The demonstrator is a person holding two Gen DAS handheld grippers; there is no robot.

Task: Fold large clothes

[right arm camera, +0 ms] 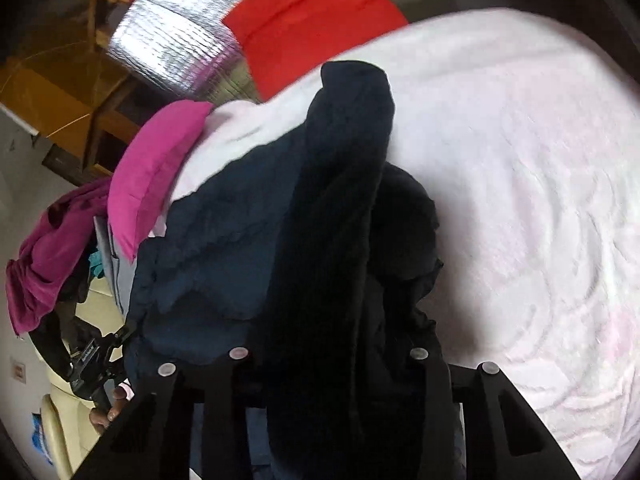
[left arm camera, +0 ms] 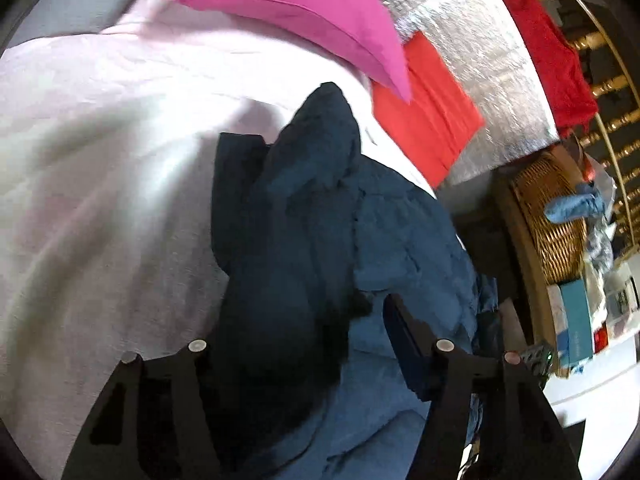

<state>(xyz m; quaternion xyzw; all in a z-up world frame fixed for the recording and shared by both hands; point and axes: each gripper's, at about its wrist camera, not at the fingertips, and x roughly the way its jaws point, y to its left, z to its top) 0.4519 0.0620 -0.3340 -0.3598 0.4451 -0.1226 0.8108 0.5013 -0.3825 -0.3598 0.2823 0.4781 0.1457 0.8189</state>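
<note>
A large dark navy garment [left arm camera: 304,208] hangs bunched over a pale pink bedspread [left arm camera: 100,160]. In the left wrist view my left gripper [left arm camera: 320,344] has the cloth between its fingers; the right finger [left arm camera: 404,332] shows, the left one is hidden by fabric. In the right wrist view the same garment [right arm camera: 320,220] drapes over my right gripper [right arm camera: 328,356] and hides both fingertips. The other gripper [right arm camera: 96,356] and a hand show at lower left.
A magenta pillow [left arm camera: 304,4] and a red cloth [left arm camera: 428,116] lie at the bed's far end beside a silver quilted sheet [left arm camera: 480,52]. A wicker basket [left arm camera: 556,216] stands by the bed. Magenta clothes [right arm camera: 44,256] pile at left.
</note>
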